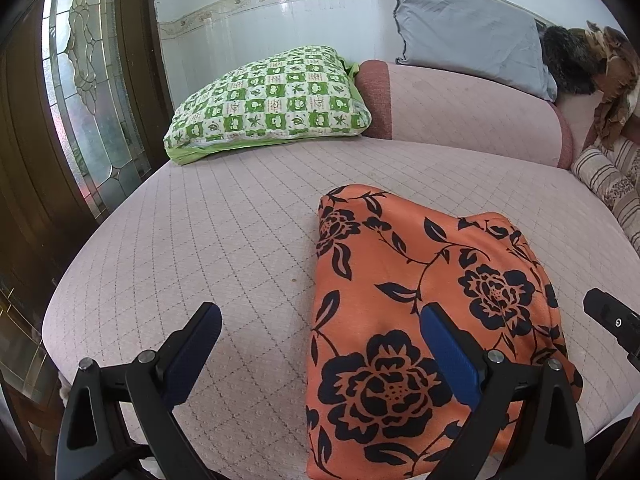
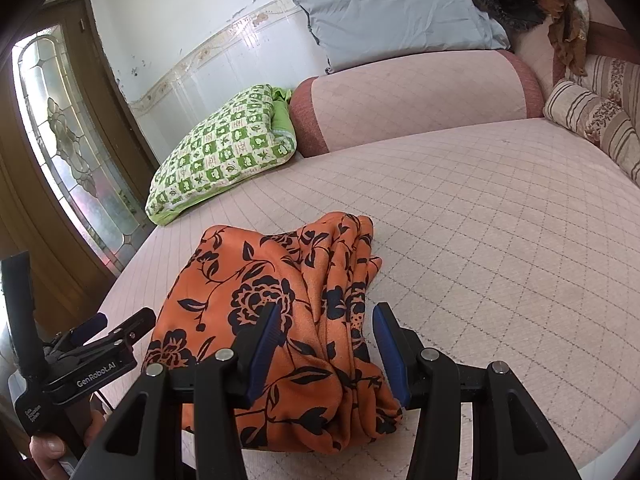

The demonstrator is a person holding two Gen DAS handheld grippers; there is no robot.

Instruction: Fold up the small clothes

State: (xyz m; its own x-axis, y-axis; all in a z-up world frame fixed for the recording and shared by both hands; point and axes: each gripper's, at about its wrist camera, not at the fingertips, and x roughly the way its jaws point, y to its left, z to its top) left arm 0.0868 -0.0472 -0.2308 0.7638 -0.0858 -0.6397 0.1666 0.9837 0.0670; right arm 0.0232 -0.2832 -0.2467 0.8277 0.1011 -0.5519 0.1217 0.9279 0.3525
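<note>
An orange garment with black flowers (image 1: 420, 320) lies folded in a thick bundle on the pink quilted sofa seat (image 1: 240, 220). It also shows in the right wrist view (image 2: 256, 304), with its stacked fold edges on the right side. My left gripper (image 1: 324, 312) is open, its right finger over the garment's left part and its left finger over bare seat. My right gripper (image 2: 326, 316) is open above the garment's near right edge, holding nothing. The left gripper (image 2: 100, 328) shows at the lower left of the right wrist view.
A green checked pillow (image 1: 272, 100) lies at the back left of the seat. A grey pillow (image 1: 468, 36) rests on the pink backrest (image 1: 472, 108). A striped bolster (image 2: 592, 120) lies at the right. A wooden door with glass (image 1: 80, 100) stands left.
</note>
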